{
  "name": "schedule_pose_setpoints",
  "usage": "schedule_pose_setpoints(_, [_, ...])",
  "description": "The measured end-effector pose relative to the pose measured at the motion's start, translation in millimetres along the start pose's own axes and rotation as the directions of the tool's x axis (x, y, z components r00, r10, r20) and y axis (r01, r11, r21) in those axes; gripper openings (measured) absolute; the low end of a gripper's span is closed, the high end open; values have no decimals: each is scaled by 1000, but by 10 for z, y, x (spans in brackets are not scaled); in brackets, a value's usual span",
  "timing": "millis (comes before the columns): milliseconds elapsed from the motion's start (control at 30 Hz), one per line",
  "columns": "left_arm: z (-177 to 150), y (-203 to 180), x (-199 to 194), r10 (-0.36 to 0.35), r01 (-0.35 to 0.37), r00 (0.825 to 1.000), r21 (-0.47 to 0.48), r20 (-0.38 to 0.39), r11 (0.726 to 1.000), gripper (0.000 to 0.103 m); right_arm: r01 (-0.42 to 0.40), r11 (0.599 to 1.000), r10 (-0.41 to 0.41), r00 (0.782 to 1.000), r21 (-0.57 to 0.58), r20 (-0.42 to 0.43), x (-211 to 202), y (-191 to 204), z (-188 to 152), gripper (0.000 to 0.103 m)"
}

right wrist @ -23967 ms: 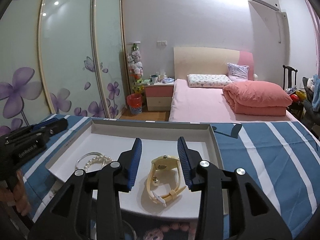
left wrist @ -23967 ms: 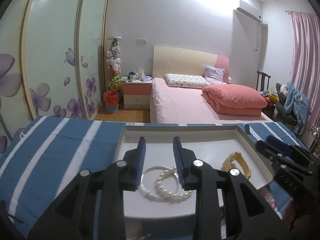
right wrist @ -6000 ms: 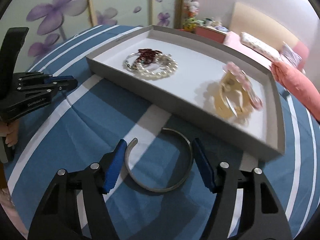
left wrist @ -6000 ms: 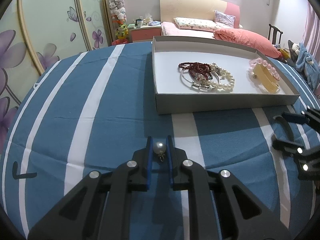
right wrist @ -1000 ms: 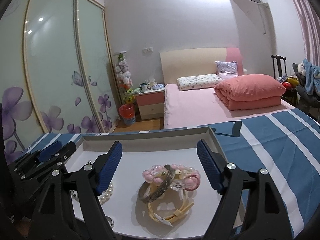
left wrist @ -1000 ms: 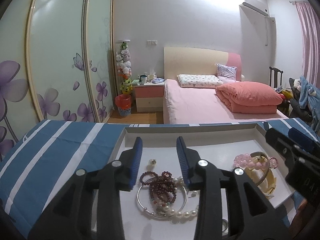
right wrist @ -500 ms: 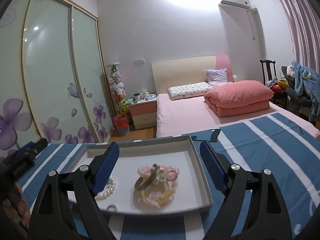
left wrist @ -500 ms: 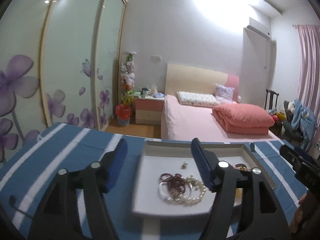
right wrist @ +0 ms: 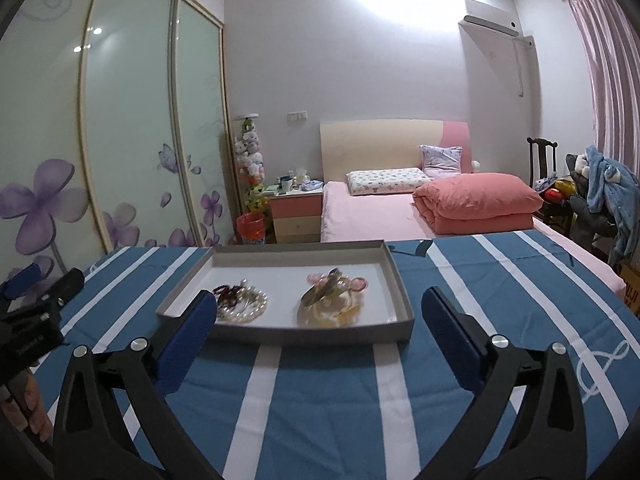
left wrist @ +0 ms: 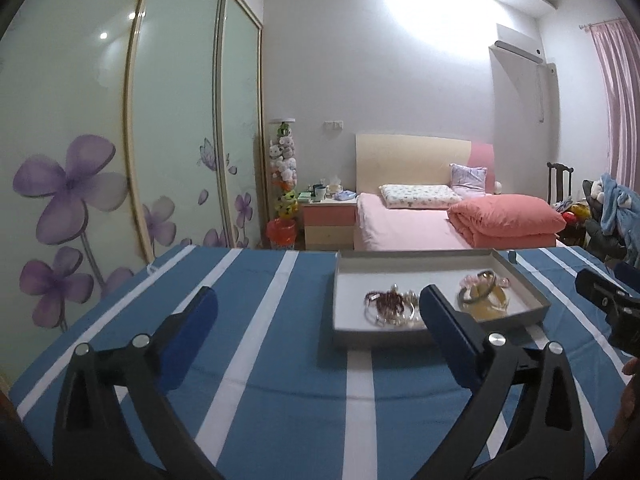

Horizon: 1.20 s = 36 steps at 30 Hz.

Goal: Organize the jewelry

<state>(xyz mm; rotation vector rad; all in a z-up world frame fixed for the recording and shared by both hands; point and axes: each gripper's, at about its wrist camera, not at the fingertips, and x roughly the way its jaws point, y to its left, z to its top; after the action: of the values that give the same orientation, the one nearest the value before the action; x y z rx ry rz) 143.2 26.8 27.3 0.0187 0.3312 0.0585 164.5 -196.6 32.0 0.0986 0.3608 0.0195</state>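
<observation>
A grey shallow tray [right wrist: 402,302] sits on the blue striped cloth and holds the jewelry. On its left lie a pearl bracelet [right wrist: 244,308] and dark red beads [right wrist: 225,293]. On its right lie a metal bangle [right wrist: 322,290], pink beads [right wrist: 356,283] and a yellow watch [right wrist: 334,314]. The tray also shows in the left wrist view [left wrist: 376,338]. My right gripper [right wrist: 319,334] is wide open and empty, in front of the tray. My left gripper [left wrist: 318,330] is wide open and empty, to the tray's front left.
The table has a blue cloth with white stripes [right wrist: 500,292]. Behind it stand a pink bed [right wrist: 380,212], a nightstand [right wrist: 298,216], floral wardrobe doors [right wrist: 132,152] and a chair with clothes [right wrist: 600,200]. The other gripper shows at the left edge [right wrist: 36,312].
Both grippers have drawn back from the tray and opened wider. The tray looks smaller and farther away. The jewelry in it has not moved.
</observation>
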Motion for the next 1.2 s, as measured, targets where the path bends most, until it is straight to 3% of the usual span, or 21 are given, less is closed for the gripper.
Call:
schedule_pose_setpoints(433, [-151, -43, -405, -14, 14, 1000, -19, 19, 1000, 99, 21, 999, -21, 1000, 27, 15, -407, -67, -173, 101])
schedule_pose_setpoints(633, [-294, -95, -560, -12, 13, 999, -5, 49, 1000, 99, 16, 1000, -17, 996, 13, 88, -647, -57, -424, 101])
schedule_pose_setpoints(900, [-396, -153, -636, -32, 31, 997, 19, 71, 999, 98, -1, 999, 8, 992, -54, 129, -699, 48, -536, 101])
schedule_pose_setpoints(1200, [-386, -140, -656, -57, 56, 996, 14, 72, 998, 98, -8, 1000, 10, 995, -18, 101, -657, 24, -533, 101])
